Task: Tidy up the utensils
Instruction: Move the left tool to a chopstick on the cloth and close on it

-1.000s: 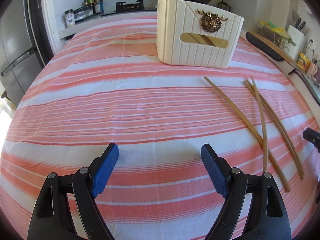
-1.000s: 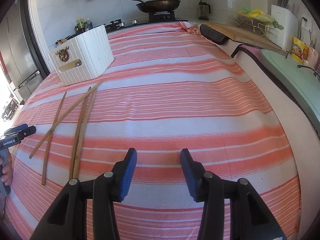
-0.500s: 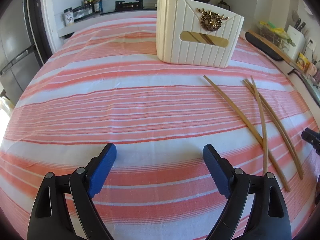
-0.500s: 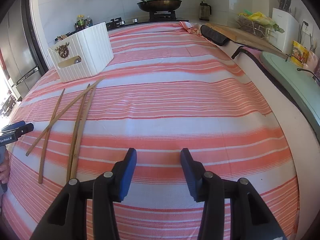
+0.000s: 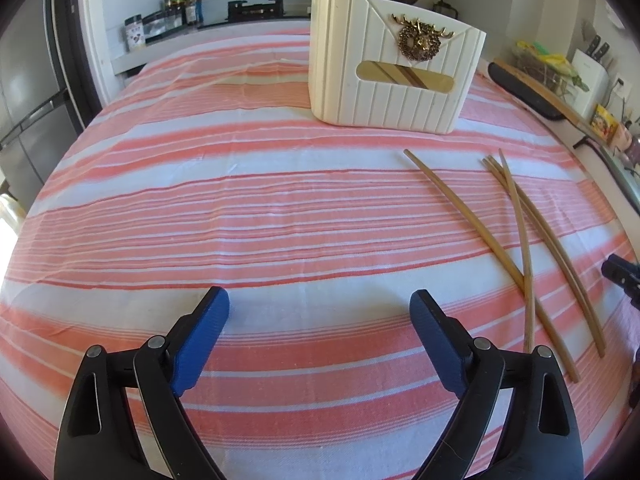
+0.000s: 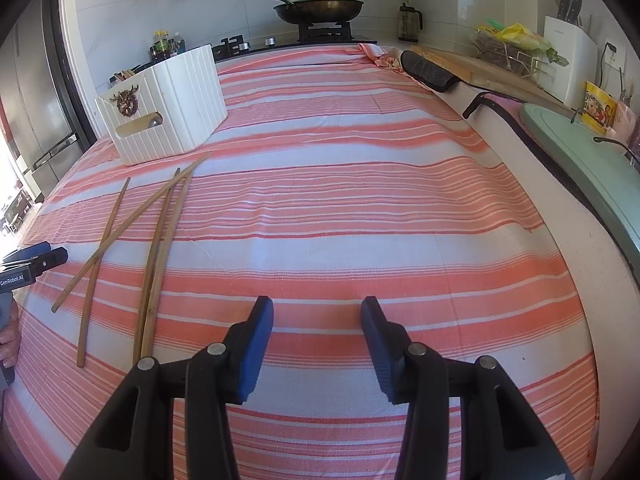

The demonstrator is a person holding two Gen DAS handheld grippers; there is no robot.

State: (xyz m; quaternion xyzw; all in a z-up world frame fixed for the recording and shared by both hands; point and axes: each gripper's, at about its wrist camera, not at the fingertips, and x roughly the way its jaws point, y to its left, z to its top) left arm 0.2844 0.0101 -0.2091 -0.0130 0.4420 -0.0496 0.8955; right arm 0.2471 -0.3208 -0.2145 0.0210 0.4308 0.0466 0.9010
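Well apart from both hands' spread, empty fingers (image 5: pixel 436 340), chopsticks (image 5: pixel 472 220) lie before the box (image 5: pixel 384 92).

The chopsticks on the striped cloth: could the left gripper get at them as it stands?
Probably yes. The left gripper is open and empty, and only bare cloth separates it from the chopsticks lying loose beside it.

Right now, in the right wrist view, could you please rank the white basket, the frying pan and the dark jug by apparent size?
1. White basket
2. Frying pan
3. Dark jug
The basket sits nearer the camera, so its lead is partly perspective.
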